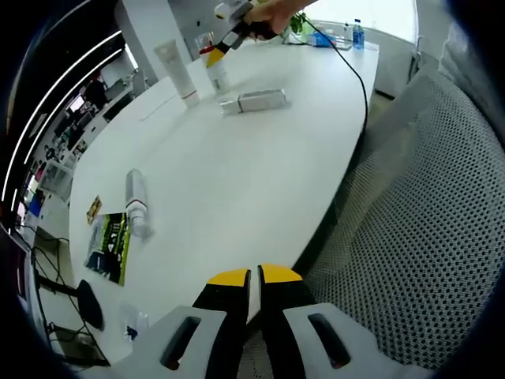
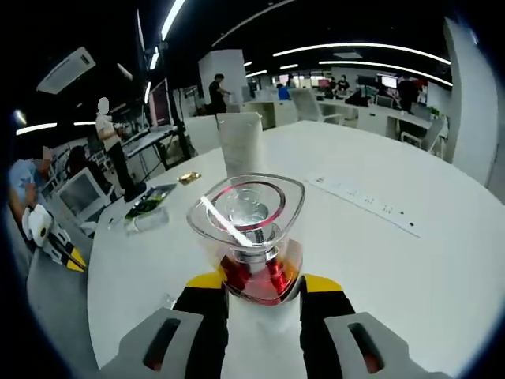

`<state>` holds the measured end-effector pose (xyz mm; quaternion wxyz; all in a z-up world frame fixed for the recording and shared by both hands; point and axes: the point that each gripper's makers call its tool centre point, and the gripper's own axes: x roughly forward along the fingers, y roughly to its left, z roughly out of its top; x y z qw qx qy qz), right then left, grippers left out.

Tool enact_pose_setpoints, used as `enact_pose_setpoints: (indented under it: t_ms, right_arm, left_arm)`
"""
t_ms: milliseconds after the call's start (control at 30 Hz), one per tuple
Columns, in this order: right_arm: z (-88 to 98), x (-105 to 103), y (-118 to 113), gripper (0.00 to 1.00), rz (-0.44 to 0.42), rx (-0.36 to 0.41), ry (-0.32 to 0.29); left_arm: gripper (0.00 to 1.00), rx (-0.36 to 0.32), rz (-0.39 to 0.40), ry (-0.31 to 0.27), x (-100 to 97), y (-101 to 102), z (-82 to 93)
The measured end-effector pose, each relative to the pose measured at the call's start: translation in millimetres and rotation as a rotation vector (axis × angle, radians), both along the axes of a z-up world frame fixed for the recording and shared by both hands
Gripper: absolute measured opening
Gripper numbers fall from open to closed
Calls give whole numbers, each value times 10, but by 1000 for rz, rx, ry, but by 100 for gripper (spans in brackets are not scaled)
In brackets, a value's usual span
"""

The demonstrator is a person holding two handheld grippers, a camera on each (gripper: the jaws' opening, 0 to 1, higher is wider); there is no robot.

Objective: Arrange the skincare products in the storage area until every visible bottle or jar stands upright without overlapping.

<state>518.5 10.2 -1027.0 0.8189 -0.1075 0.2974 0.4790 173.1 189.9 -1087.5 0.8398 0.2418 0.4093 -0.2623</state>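
Note:
My right gripper (image 2: 263, 282) is shut on a red bottle with a clear cap (image 2: 251, 225); its cap faces the camera. In the left gripper view that gripper (image 1: 224, 44) and the held bottle (image 1: 218, 73) are at the far end of the white table (image 1: 237, 181), with a hand on the gripper. A tall white tube (image 1: 177, 71) stands upright beside it, also seen as the white tube (image 2: 239, 140) just behind the bottle. A silver bottle (image 1: 257, 101) lies on its side nearby. A white tube (image 1: 136, 201) lies flat at the left. My left gripper (image 1: 254, 276) is shut and empty over the table's near edge.
A green leaflet (image 1: 108, 246) and a small gold packet (image 1: 94, 209) lie by the left edge. A black cable (image 1: 359, 79) runs across the far right of the table. A mesh chair (image 1: 426, 221) stands close on the right. A white power strip (image 2: 363, 201) lies on the table.

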Motion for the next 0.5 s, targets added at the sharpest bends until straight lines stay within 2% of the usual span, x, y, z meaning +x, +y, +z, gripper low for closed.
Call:
enact_pose_setpoints:
  t_ms: [200,433,500]
  right_arm:
    - [18,73,2,25,-70,1,-44]
    - [36,128,-22,24,-119,8,-57]
    - [47,150,-19,23,-145,35,-50]
  left_arm:
    - [0,-1,5,0,-2,7,2]
    - [0,0,9,0,-1,14,3]
    - [0,0,10,1,-2,15,3]
